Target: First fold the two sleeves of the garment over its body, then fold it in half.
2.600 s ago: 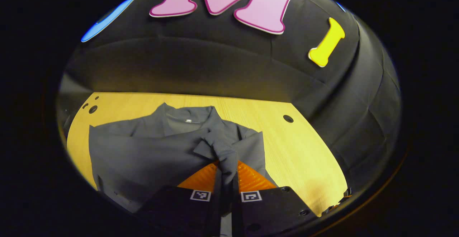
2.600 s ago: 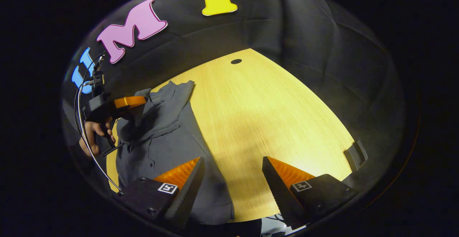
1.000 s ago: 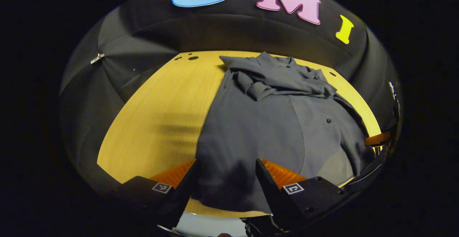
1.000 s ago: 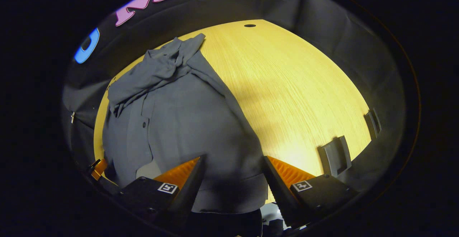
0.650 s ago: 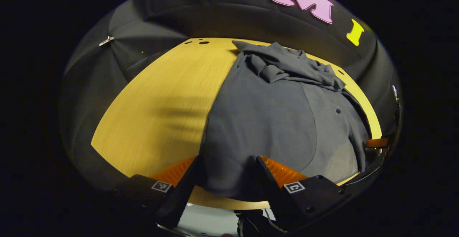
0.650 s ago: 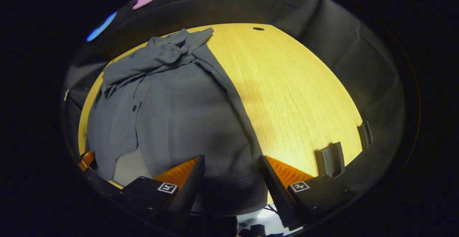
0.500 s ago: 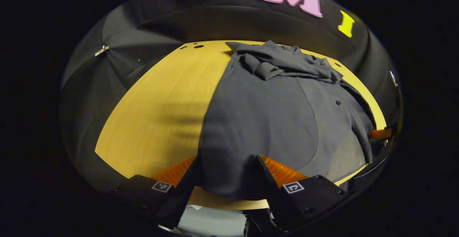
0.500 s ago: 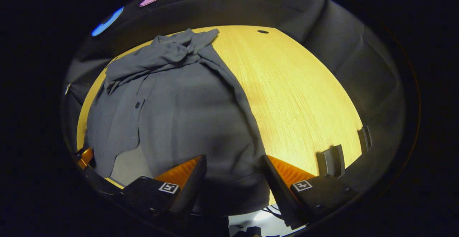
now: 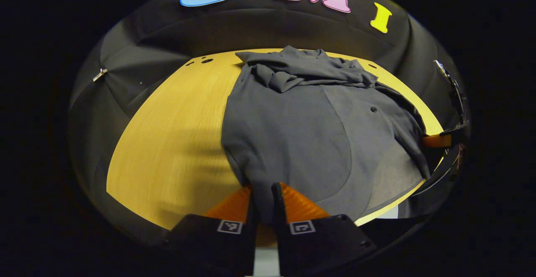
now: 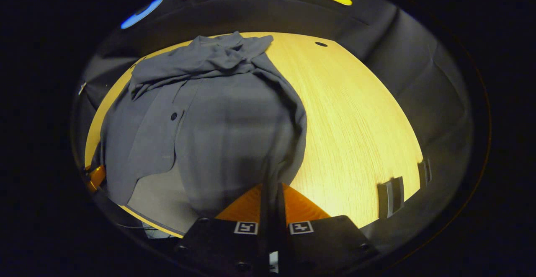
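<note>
I have the grey garment [image 9: 301, 130] lying on the wooden table [image 9: 167, 134], collar at the far end, both sleeves [image 9: 301, 69] bunched over its chest. My left gripper [image 9: 263, 197] pinches the near hem at its left corner. In the right gripper view, my right gripper [image 10: 272, 199] clamps the hem's right corner, fingers pressed together on the cloth.
</note>
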Demonstrator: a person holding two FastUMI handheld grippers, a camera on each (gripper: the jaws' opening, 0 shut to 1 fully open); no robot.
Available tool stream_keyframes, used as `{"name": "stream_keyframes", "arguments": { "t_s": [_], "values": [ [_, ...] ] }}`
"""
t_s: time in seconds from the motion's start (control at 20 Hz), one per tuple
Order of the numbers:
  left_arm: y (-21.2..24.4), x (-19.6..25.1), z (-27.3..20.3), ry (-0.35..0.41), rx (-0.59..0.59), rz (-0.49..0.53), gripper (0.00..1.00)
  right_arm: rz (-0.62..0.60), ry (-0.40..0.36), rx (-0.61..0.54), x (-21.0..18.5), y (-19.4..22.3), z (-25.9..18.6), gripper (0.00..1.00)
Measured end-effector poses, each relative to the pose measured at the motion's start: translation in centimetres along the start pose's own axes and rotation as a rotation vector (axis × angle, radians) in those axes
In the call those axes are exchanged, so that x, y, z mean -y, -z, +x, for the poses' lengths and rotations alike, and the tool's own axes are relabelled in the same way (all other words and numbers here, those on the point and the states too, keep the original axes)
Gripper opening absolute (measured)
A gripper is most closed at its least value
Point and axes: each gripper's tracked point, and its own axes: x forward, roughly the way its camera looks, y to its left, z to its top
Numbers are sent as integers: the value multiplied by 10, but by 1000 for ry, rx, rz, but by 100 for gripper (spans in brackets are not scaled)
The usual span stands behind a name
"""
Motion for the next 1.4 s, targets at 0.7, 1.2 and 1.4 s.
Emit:
{"name": "stream_keyframes", "arguments": {
  "t_s": [0.7, 1.2, 1.4],
  "values": [
    [-69, 13, -45, 73, 73, -139, 6, 34, -142, 123, -1, -62, -36, 5],
    [-151, 23, -50, 82, 140, -223, 6, 74, -205, 254, 6, -154, -49, 5],
    [-188, 25, -50, 87, 182, -246, 6, 63, -205, 300, 10, -181, -47, 5]
  ]
}}
